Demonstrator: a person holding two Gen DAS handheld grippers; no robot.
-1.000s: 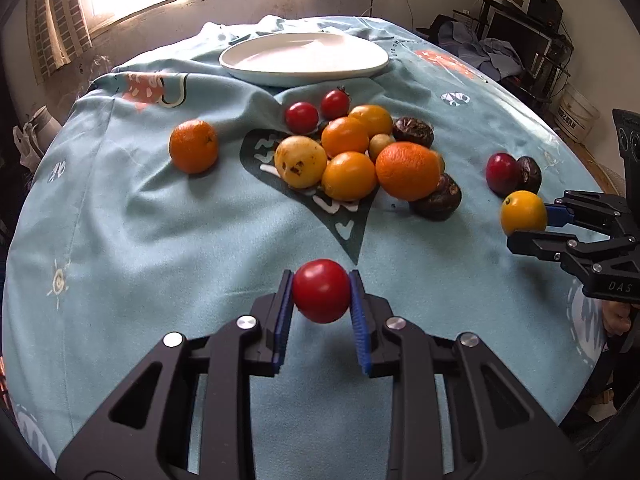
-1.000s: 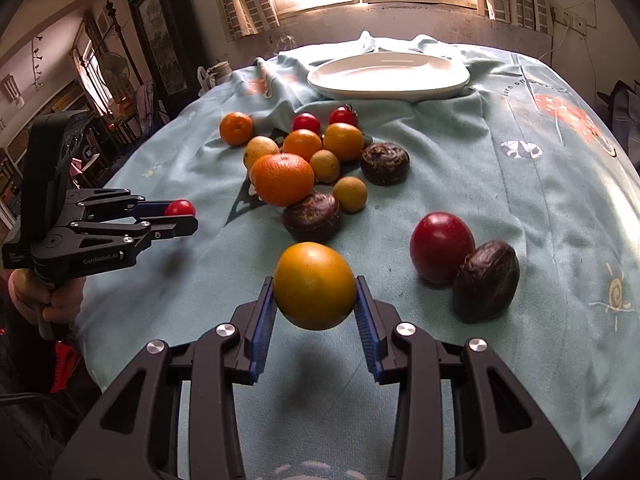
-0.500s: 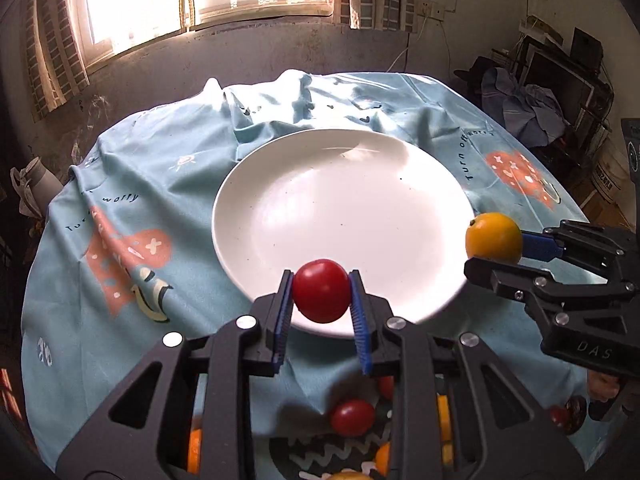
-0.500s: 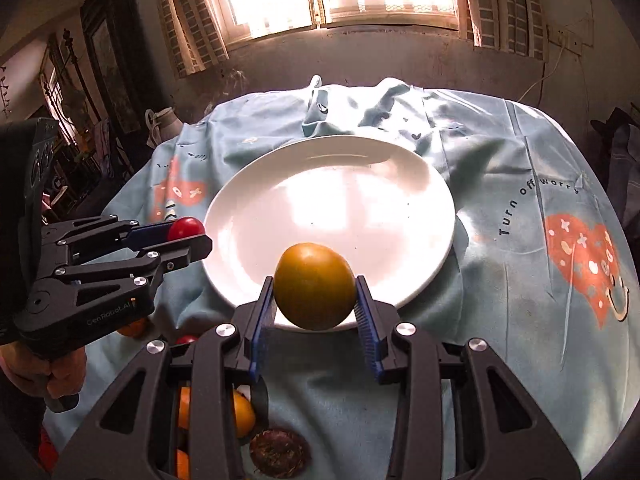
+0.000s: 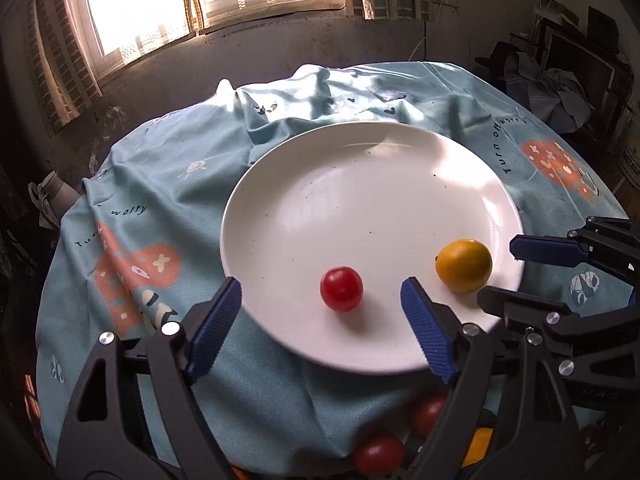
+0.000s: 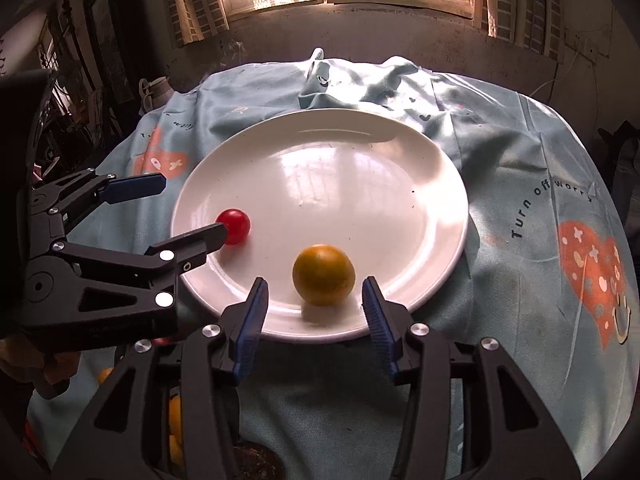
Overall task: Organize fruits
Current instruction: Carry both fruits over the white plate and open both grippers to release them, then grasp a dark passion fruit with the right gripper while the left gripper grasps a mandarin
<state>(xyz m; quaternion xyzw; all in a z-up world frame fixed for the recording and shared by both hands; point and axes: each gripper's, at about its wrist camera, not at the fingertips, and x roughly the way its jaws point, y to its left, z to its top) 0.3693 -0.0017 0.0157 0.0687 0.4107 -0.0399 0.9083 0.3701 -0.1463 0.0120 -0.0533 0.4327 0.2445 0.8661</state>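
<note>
A white plate [image 5: 372,168] [image 6: 320,160] sits on the blue tablecloth. On its near part lie a small red tomato [image 5: 341,289] [image 6: 234,226] and a yellow-orange fruit [image 5: 464,265] [image 6: 323,274]. My left gripper [image 5: 320,300] hangs over the plate's near rim, its jaws opening wide, the tomato lying loose on the plate just beyond them. My right gripper [image 6: 315,300] is opening too, with the yellow-orange fruit resting on the plate between its blue pads [image 6: 252,312], which stand clear of it. Each gripper shows in the other's view, the left gripper [image 6: 176,208] and the right gripper [image 5: 496,270].
Several more fruits [image 5: 378,454] lie on the cloth below the plate, partly hidden by the grippers. The cloth [image 6: 560,200] bunches into folds behind the plate, near a windowed wall. Furniture and clutter stand at the right [image 5: 560,80].
Both grippers carried their fruit from the pile to the plate, then let go. The tomato and the yellow-orange fruit now lie on the plate, and both pairs of jaws have spread.
</note>
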